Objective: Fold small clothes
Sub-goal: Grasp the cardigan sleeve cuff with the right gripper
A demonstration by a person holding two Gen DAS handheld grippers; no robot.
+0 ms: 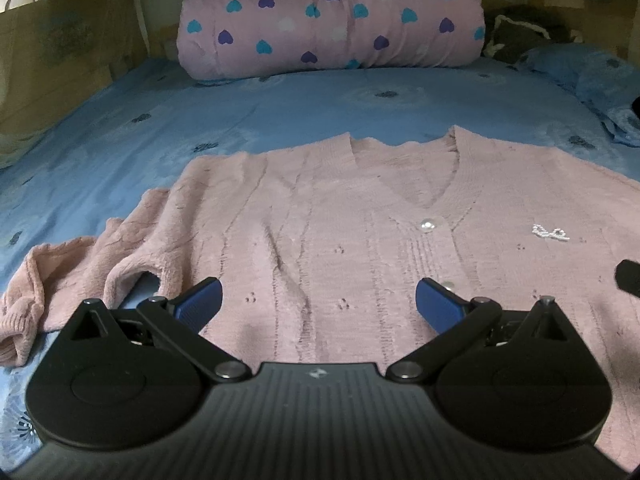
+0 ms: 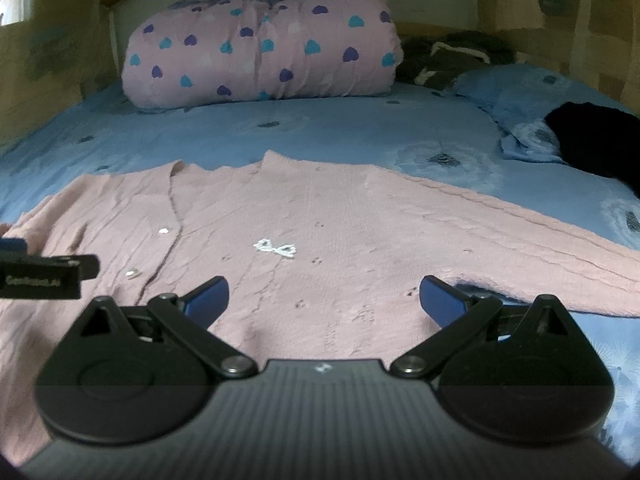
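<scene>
A pink knitted cardigan [image 1: 340, 220] lies flat, front up, on the blue bed sheet [image 1: 120, 140], with its V-neck toward the pillows. Its left sleeve [image 1: 60, 280] is crumpled at the left; its right sleeve [image 2: 500, 236] stretches out to the right. A white bead bow [image 2: 276, 248] sits on the chest. My left gripper [image 1: 318, 300] hovers open over the lower left half of the cardigan. My right gripper [image 2: 324, 298] hovers open over the lower right half, near the armpit. Neither holds anything. The left gripper's tip [image 2: 44, 270] shows at the left edge of the right wrist view.
A rolled pink quilt with heart prints [image 1: 332, 20] lies across the head of the bed. A dark garment [image 2: 596, 140] and a blue pillow [image 2: 520, 96] sit at the right. A dark grey bundle [image 2: 452, 56] lies behind them. Walls close the bed on both sides.
</scene>
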